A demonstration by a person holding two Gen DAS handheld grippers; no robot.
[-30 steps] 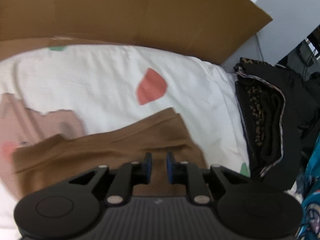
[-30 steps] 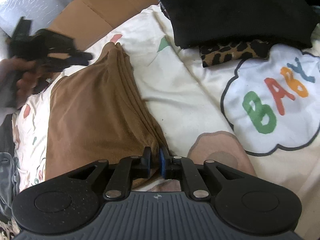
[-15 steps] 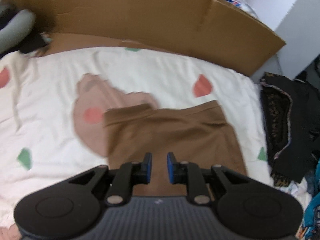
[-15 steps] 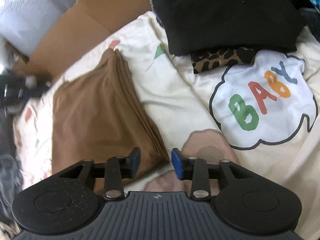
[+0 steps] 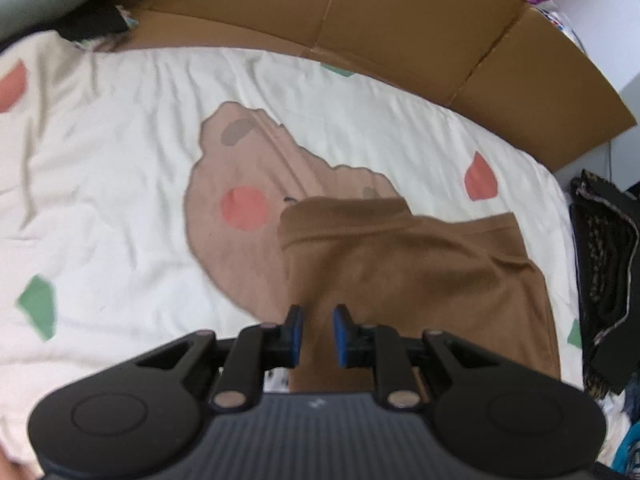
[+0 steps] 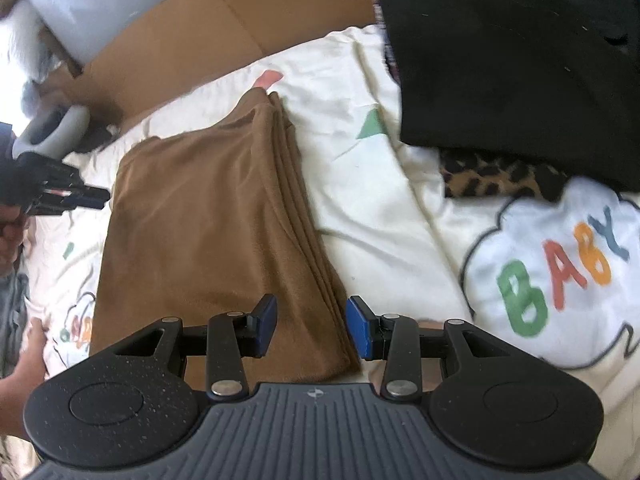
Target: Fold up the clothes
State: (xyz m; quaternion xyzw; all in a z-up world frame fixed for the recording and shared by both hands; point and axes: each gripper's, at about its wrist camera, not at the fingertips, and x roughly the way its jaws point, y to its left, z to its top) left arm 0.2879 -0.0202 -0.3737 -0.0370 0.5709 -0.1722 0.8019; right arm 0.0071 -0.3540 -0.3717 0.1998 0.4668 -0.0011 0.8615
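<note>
A brown garment (image 6: 208, 220) lies folded into a flat rectangle on the cream printed bedsheet (image 6: 352, 80), its stacked folded edges along the right side. My right gripper (image 6: 312, 326) is open, its jaws apart over the garment's near right corner, holding nothing. In the left wrist view the same garment (image 5: 420, 272) lies ahead and to the right. My left gripper (image 5: 316, 334) hovers above the garment's near left edge with a small gap between the pads and nothing in it. The left gripper also shows at the far left of the right wrist view (image 6: 86, 196).
A black garment (image 6: 516, 60) over a leopard-print one (image 6: 492, 176) lies at the right. Flat cardboard (image 5: 360, 28) stands along the far edge of the bed. The sheet carries a bear print (image 5: 240, 200) and a "BABY" cloud print (image 6: 560, 272).
My right gripper has opened and let go of the brown garment's corner. My left gripper has lifted and pulled back leftward, so more of the sheet and bear print shows.
</note>
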